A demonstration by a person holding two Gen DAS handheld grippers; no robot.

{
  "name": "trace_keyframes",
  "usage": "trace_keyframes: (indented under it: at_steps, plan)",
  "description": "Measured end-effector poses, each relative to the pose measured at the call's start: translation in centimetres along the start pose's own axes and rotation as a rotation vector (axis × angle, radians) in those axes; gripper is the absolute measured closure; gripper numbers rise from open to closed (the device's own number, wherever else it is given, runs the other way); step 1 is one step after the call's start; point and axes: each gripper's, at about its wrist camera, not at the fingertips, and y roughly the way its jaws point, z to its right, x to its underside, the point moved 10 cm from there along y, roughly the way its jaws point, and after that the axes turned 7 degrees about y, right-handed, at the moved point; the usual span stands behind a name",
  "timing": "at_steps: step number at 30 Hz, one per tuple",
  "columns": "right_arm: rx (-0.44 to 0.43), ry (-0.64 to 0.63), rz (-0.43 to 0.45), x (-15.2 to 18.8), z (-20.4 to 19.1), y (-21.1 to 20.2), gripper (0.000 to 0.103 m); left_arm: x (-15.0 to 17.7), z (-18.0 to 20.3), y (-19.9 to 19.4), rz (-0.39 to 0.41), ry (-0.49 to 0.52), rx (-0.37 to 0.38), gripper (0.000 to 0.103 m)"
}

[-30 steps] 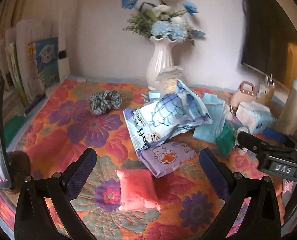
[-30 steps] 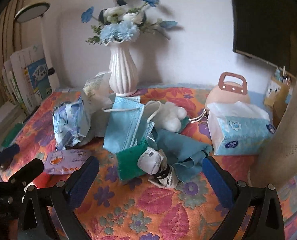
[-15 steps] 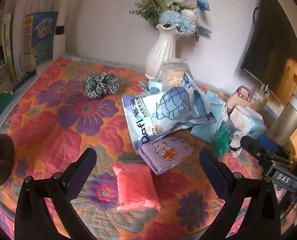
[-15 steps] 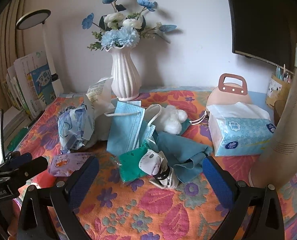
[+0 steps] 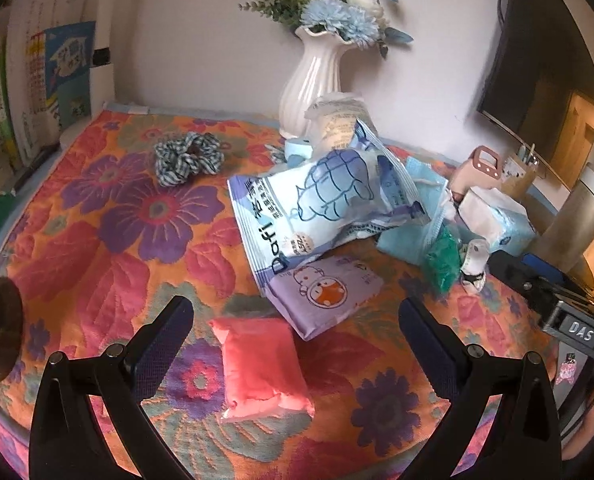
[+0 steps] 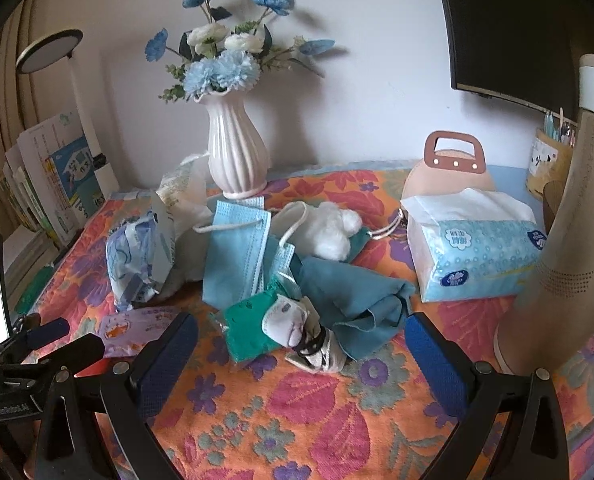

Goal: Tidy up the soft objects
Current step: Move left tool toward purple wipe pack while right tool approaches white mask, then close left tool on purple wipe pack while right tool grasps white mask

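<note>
Jaws of left gripper (image 5: 296, 326) spread wide, empty; jaws of right gripper (image 6: 301, 342) likewise released, holding nothing. Pink soft pack (image 5: 261, 364) lying flat on floral surface (image 5: 97, 240), directly ahead between the left jaws, long axis running roughly along the line of approach. Left hand judged nearer. Masks, cloth and sock pile (image 6: 297, 280) ahead of the right gripper.

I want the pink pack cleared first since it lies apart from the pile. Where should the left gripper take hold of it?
Grip the flat pink rectangular soft pack across its two long side edges near the middle, coming down from above. It lies flat, alone on the floral cloth, lengthwise between the open left gripper fingers, so probably little turning is needed.
</note>
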Motion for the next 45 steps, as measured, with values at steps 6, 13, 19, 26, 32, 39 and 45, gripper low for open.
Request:
trace_keyframes:
  at_steps: [6,13,19,26,32,39,45]
  plan:
    - [-0.016,-0.059,-0.104,1.2,1.2,-0.8,0.013,-0.2,1.2,0.2,-0.110,0.079,0.098,0.001]
    - [-0.058,-0.118,-0.214,1.9,0.4,1.4,0.036,-1.2,1.6,2.8,-0.160,0.171,0.101,0.002]
    - [-0.034,-0.226,-0.203,2.3,-1.1,3.3,0.051,-0.1,3.1,4.7,-0.208,0.196,0.127,0.030]
    - [-0.069,-0.260,-0.168,2.1,-2.0,3.0,0.071,0.7,2.3,3.6,-0.190,0.185,0.094,0.063]
    - [-0.117,-0.250,-0.164,2.4,-2.5,-0.4,0.071,2.3,3.5,0.5,-0.182,0.177,0.153,0.063]
    - [-0.204,-0.170,-0.360,5.2,-3.2,-1.3,0.071,4.3,5.8,-0.4,-0.213,0.233,0.204,0.041]
    - [-0.216,-0.156,-0.389,6.7,-3.1,0.3,0.046,3.7,6.6,0.8,-0.200,0.262,0.176,0.025]
